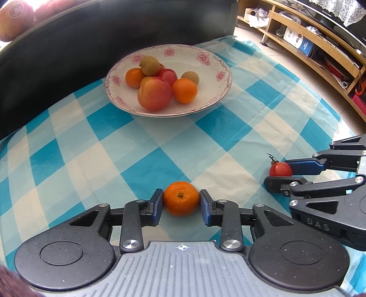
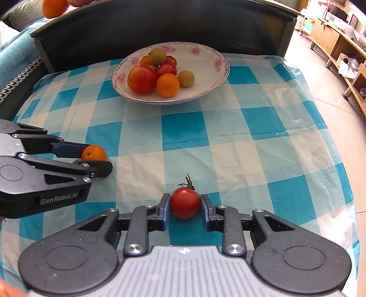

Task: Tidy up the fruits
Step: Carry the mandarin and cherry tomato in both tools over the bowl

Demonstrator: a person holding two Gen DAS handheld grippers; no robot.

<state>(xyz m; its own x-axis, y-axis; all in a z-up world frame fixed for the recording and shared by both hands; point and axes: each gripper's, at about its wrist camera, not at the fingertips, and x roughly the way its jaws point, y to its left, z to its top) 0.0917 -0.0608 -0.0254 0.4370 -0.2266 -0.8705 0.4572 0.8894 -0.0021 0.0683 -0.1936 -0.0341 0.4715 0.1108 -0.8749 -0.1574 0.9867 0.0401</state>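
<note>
A small mandarin (image 1: 181, 201) lies on the blue-and-white checked cloth (image 1: 114, 148), and my left gripper (image 1: 181, 198) is shut on it, a blue pad against each side. From the right wrist view the same mandarin (image 2: 95, 153) sits in the left gripper (image 2: 98, 157). A red cherry tomato (image 2: 185, 203) with a green stem rests on the cloth, with my right gripper (image 2: 185, 204) shut on it. In the left wrist view the tomato (image 1: 280, 169) sits between the right gripper's (image 1: 278, 172) fingers. Farther back, a white flowered plate (image 1: 183, 57) (image 2: 205, 68) holds several fruits.
A dark panel (image 2: 160, 22) rises behind the table, with an orange (image 2: 53, 8) on its top ledge. Wooden shelving (image 1: 320, 52) stands across the floor to the right. The cloth drops off at the table's right edge (image 2: 338, 160).
</note>
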